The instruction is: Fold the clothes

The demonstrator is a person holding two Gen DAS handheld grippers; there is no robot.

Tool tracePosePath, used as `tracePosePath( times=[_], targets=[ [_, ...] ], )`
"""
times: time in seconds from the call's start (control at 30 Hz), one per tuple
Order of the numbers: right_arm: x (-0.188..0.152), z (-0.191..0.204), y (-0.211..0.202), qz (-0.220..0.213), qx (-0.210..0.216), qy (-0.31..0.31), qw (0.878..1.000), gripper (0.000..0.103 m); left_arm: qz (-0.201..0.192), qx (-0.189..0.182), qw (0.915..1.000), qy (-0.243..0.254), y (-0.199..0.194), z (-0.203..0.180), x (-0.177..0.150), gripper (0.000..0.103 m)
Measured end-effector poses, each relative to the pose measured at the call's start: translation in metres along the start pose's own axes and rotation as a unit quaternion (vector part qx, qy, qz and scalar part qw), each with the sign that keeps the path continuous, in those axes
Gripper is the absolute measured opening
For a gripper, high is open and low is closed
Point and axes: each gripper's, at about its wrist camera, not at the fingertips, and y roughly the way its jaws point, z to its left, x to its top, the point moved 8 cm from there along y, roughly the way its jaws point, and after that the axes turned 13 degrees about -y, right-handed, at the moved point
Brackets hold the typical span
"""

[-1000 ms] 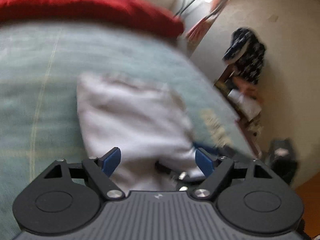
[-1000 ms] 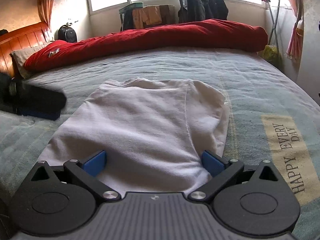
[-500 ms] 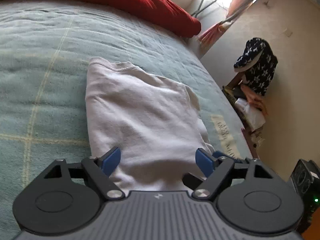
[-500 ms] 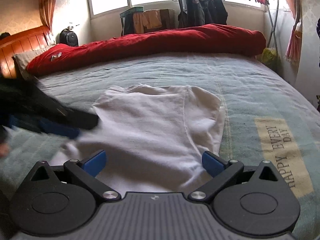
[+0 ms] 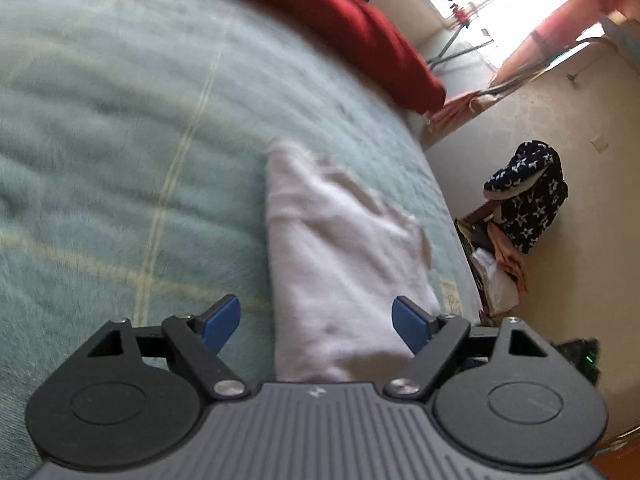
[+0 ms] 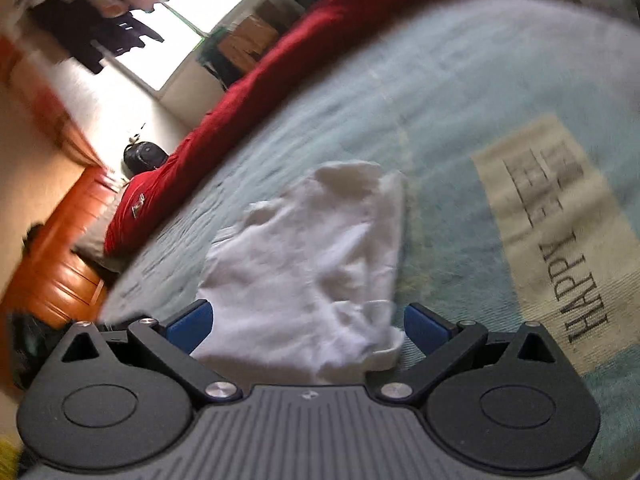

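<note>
A white garment [image 5: 340,256] lies partly folded on the pale green bedspread [image 5: 120,152]. In the left wrist view my left gripper [image 5: 316,322] hangs open above its near end, blue pads wide apart and nothing pressed between them. In the right wrist view the same white garment [image 6: 308,264] lies flat, its near corner rumpled. My right gripper [image 6: 308,322] is open over that near edge, and the view is tilted. Neither gripper holds the cloth.
A red duvet [image 6: 256,92] runs along the bed's far side, by an orange wooden headboard [image 6: 56,264]. The bedspread has a beige "HAPPY EVERY DAY" patch [image 6: 560,240]. Beside the bed are a dark patterned garment [image 5: 524,196] and clutter on the floor.
Both wrist views have swung and rolled. The left gripper shifted left, so the garment sits under its right side. The right view tilted strongly. The other gripper is gone from the right view.
</note>
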Motion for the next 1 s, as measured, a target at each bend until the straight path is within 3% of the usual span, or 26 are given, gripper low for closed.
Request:
tracePosePath(
  times=[0.2, 0.5, 0.67, 0.83, 1.0],
  targets=[
    [0.013, -0.021, 0.024, 0.033, 0.061, 0.067, 0.995, 0.103, 0.039, -0.044, 0.9975, -0.04, 0.02, 0.012, 0.01, 0.085],
    [0.043, -0.012, 0.071, 0.055, 0.062, 0.047, 0.995, 0.103, 0.081, -0.078, 0.9925, -0.048, 0.062, -0.004, 0.029, 0.087],
    [0.032, -0.007, 0.062, 0.063, 0.08, 0.057, 0.993, 0.103, 0.112, -0.091, 0.9892, -0.03, 0.053, -0.005, 0.01, 0.088],
    [0.015, -0.004, 0.047, 0.075, 0.12, 0.067, 0.988, 0.103, 0.107, -0.109, 0.9876, -0.038, 0.055, 0.0, 0.012, 0.088],
    [0.037, -0.009, 0.074, 0.077, 0.127, 0.093, 0.985, 0.103, 0.107, -0.101, 0.9882, -0.043, 0.082, -0.015, 0.029, 0.088]
  ],
)
